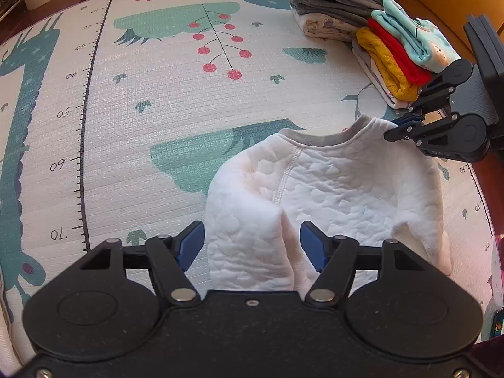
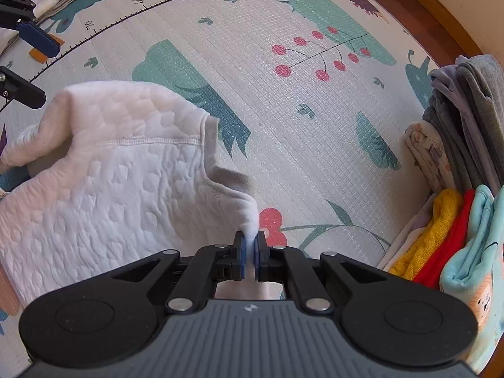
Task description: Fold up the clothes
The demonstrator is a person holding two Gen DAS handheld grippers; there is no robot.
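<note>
Left wrist view: the left gripper [image 1: 252, 245] has its blue pads [image 1: 192, 245] spread wide, one on each side of a sleeve of the white top [image 1: 330, 195], with nothing clamped. The quilted top lies on the play mat [image 1: 151, 94], grey collar away from the camera. At the right edge the right gripper [image 1: 400, 126] comes in with its tips together at the top's shoulder beside the collar. Beyond it, a leaning stack of folded clothes [image 1: 397, 60] in yellow, red and pale blue, and a grey stack [image 1: 334, 0] further back.

Right wrist view: the right gripper [image 2: 251, 252] is pinching a pulled-up ridge of the top [image 2: 104, 195], white fabric squeezed between the pads [image 2: 241, 253]. The grey collar [image 2: 230, 179] sits just ahead of the pinch, and the rest of the garment spreads out to the left over the mat [image 2: 283, 126]. The left gripper [image 2: 28, 63] shows at the far left edge, fingers apart. The coloured stack [image 2: 441, 239] stands to the right, the grey stack [image 2: 466, 119] behind it.
</note>
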